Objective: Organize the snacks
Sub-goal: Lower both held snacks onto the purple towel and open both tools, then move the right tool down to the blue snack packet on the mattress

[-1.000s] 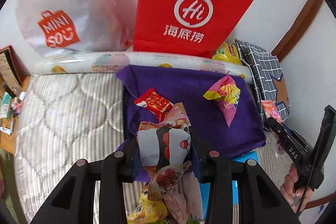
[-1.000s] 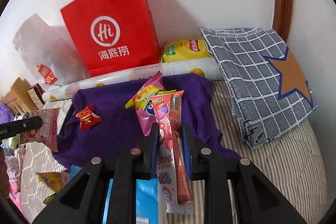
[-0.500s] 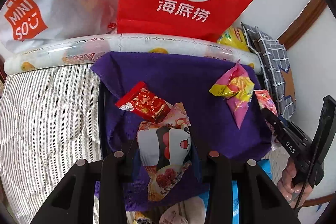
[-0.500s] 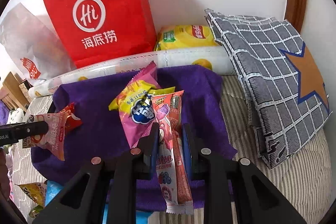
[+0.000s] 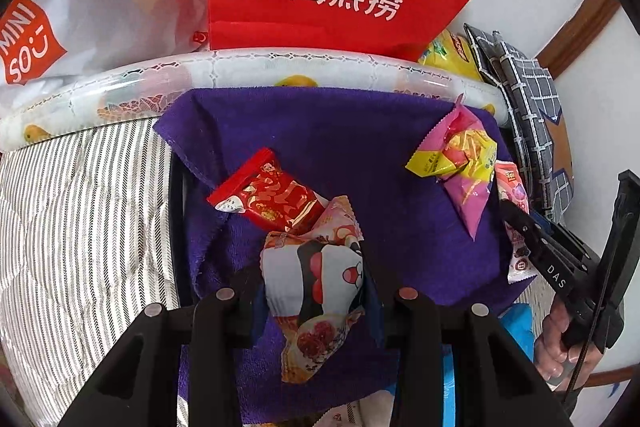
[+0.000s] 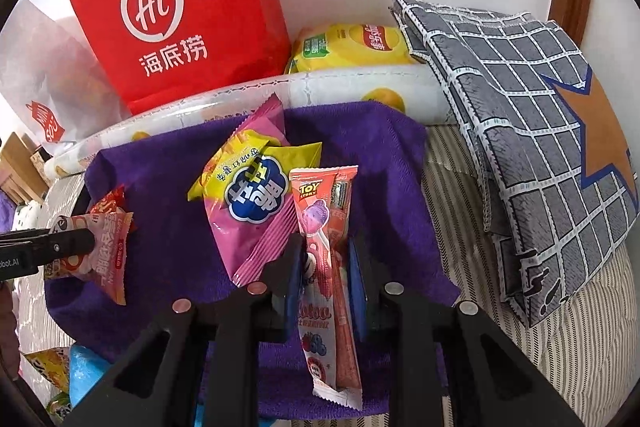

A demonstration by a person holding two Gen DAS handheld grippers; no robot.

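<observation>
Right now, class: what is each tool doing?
Left tool: closed on the panda snack packet.
Right tool: closed on the Toy Story lollipop packet.

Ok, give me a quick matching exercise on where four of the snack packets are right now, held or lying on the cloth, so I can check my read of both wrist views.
Things:
1. panda-print snack packet
2. Toy Story lollipop packet
3. red foil snack packet
4. yellow crisp bag

Places:
A. behind the patterned roll, beside the red paper bag
B. clamped in the left gripper
C. lying free on the purple cloth
D. clamped in the right gripper

Pairs: 1-B, 2-D, 3-C, 4-A
</observation>
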